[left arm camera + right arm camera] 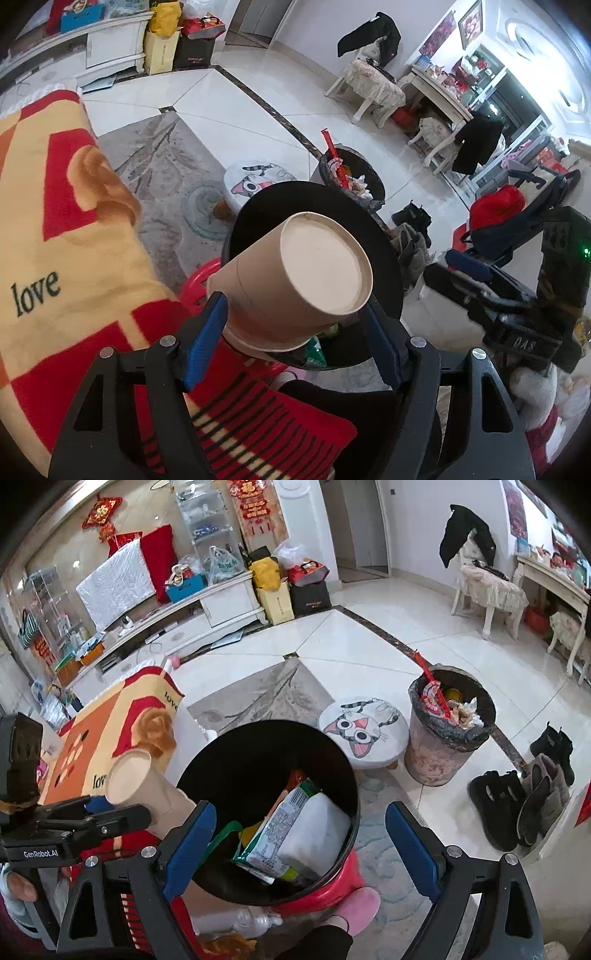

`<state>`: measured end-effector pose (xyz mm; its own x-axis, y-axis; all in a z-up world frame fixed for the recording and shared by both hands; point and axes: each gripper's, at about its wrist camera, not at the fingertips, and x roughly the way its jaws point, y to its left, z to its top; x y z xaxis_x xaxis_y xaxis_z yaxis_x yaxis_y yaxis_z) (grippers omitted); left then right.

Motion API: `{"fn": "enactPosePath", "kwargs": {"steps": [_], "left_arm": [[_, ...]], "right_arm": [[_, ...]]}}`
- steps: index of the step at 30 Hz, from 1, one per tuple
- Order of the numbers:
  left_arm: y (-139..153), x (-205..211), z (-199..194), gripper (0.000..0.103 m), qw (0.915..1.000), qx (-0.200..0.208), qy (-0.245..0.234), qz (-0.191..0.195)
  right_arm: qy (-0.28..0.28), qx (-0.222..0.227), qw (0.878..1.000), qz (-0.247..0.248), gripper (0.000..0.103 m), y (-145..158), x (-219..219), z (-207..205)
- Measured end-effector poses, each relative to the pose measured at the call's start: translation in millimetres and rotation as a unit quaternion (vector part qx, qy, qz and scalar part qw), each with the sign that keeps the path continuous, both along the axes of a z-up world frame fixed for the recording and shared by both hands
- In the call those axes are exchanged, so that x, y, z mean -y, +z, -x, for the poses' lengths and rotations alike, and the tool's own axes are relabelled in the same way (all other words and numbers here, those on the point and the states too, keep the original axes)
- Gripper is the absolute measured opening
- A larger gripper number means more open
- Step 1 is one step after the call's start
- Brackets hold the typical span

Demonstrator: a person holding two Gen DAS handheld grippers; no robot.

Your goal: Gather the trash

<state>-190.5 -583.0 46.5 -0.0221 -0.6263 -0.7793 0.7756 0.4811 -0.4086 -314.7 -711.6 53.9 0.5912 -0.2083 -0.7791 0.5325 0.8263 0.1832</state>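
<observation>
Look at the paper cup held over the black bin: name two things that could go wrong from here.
1. The paper cup lies tilted between the left gripper fingers at the black bin rim; let go here, it might strike the rim and fall outside.
2. The bin sits on a red stool and already holds wrappers; a knock could tip it.

Two wrist fisheyes, both tilted steeply down at the floor

Left one sits right over a paper cup and the black bin; right one hangs just above that bin. Both catch the cat stool, the lined trash can and the far chair
</observation>
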Motion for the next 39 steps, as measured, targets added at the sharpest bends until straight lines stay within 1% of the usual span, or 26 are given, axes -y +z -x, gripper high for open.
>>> {"fn": "enactPosePath", "kwargs": {"steps": [2,5,7,9,11,16,22,25,28,30,35,39], "left_arm": [[-3.9,7.7,2.2,0.072,1.0,-0.004,-0.008,0.001],[-10.6,16.6,5.1,0.072,0.9998,-0.013,-0.013,-0.003],[-10.4,17.0,6.5,0.072,0.9999,-0.009,-0.013,-0.003],[-8.6,13.9,6.0,0.072,0.9999,0.001,-0.009,-0.005],[-5.7,9.8,5.1,0.072,0.9999,0.01,-0.003,-0.006],[4.0,-3.6,2.5,0.072,0.9978,0.061,0.023,-0.014],[13.4,-22.2,6.0,0.072,0.9938,0.102,0.041,-0.012],[18.3,-33.4,8.6,0.072,0.9909,0.124,0.051,-0.011],[24.0,-45.9,11.1,0.072,0.9857,0.153,0.069,-0.015],[26.4,-52.3,12.0,0.072,0.9842,0.16,0.073,-0.014],[32.9,-74.1,8.2,0.072,0.983,0.159,0.092,-0.002],[38.0,-94.5,9.1,0.072,0.9785,0.174,0.111,0.0]], "right_arm": [[0.001,0.001,1.0,-0.001,0.091,-1.0,-2.9,-1.0],[-0.011,0.009,1.0,0.0,0.092,2.5,-5.8,1.3],[-0.015,0.02,1.0,-0.004,0.092,6.3,-5.1,4.1],[-0.015,0.031,0.999,0.0,0.092,10.6,-6.0,6.2],[-0.013,0.03,0.999,0.005,0.092,11.4,-7.9,4.2],[-0.006,0.03,1.0,0.006,0.092,7.7,-15.1,-1.0],[-0.005,0.035,0.999,0.035,0.092,12.0,-36.4,-3.6],[-0.004,0.037,0.998,0.053,0.092,15.4,-49.0,-5.0],[-0.003,0.039,0.997,0.065,0.092,17.8,-60.4,-6.1],[-0.002,0.04,0.996,0.075,0.092,20.5,-69.7,-7.0],[0.0,0.046,0.995,0.085,0.092,26.5,-84.5,-8.5],[-0.003,0.056,0.995,0.088,0.092,32.5,-93.1,-6.6]]}}
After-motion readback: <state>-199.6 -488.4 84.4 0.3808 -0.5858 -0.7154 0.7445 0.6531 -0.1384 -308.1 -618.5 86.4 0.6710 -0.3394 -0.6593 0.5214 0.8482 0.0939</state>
